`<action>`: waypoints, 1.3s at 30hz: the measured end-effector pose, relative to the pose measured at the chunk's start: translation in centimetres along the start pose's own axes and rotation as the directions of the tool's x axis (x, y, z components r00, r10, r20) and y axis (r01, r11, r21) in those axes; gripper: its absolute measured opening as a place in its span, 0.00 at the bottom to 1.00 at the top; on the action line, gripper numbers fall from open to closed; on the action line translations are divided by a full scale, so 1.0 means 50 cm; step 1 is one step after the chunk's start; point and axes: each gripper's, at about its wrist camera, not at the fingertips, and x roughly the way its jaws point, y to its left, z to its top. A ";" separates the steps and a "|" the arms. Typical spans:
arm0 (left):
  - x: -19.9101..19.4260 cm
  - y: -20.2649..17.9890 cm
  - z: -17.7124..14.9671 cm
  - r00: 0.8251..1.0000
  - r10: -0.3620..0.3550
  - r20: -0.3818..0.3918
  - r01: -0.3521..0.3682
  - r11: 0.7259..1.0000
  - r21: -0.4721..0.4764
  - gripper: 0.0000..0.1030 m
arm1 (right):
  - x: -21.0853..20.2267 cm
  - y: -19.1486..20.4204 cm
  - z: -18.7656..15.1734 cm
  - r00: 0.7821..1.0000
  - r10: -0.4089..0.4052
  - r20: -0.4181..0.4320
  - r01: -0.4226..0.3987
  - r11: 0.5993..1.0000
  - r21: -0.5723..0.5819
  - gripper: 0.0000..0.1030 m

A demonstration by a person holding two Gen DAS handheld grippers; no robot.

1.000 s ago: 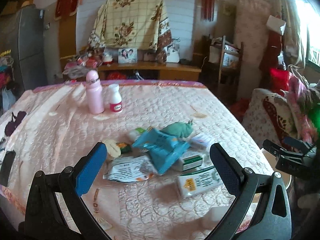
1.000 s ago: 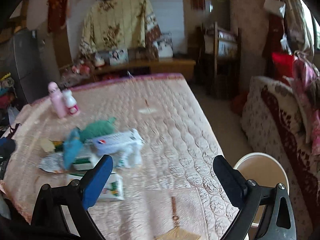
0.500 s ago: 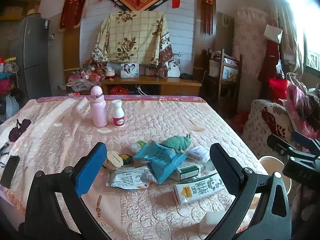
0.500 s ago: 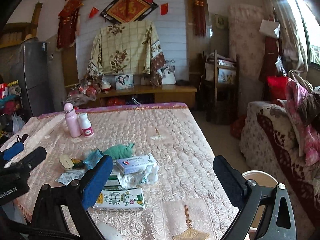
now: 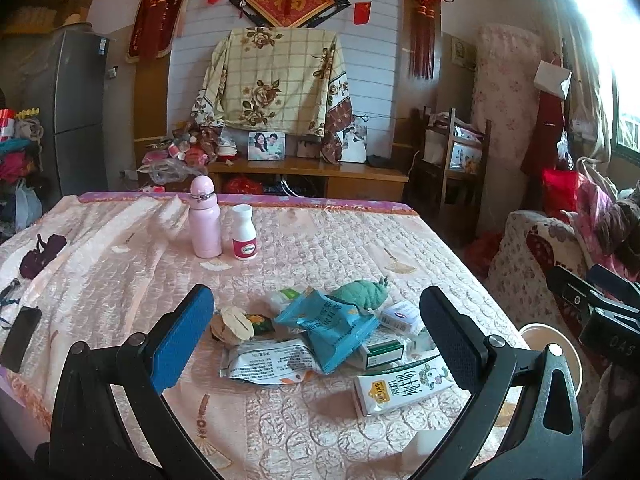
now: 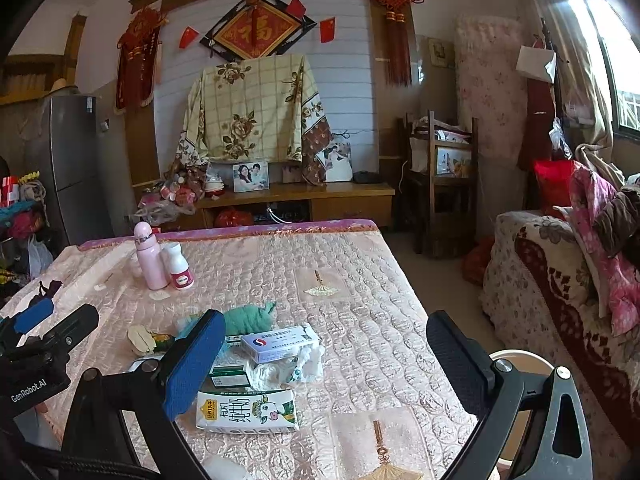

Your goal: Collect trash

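Clearly both the left gripper (image 5: pixel 316 342) and the right gripper (image 6: pixel 320 364) hang released, jaws spread wide, above the near edge of the quilted table cover (image 6: pixel 360 280), grasping nothing. Between them lies the trash: a milk carton (image 6: pixel 248 410) nearest, a blue snack bag (image 5: pixel 328 326) and a medicine box (image 6: pixel 280 343) behind, with a pink bottle (image 5: pixel 205 218) far left.

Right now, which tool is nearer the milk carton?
Right, by my estimate. The right tool hangs open just above and behind the milk carton. The left tool hangs open over the wrapper pile, with the carton under its right finger.
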 end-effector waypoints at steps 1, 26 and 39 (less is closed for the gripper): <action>0.000 0.000 0.000 1.000 -0.001 0.001 0.001 1.000 0.000 0.99 | 0.000 -0.001 -0.001 1.000 0.002 0.000 -0.002 1.000 0.000 0.97; 0.001 0.002 0.001 1.000 0.014 0.010 -0.014 1.000 -0.003 0.99 | 0.001 0.001 0.001 1.000 -0.003 0.002 0.003 1.000 -0.002 0.97; 0.006 0.006 0.007 1.000 0.030 0.004 -0.030 0.999 -0.012 0.99 | 0.007 0.008 0.004 1.000 -0.003 0.003 0.003 1.000 -0.003 0.97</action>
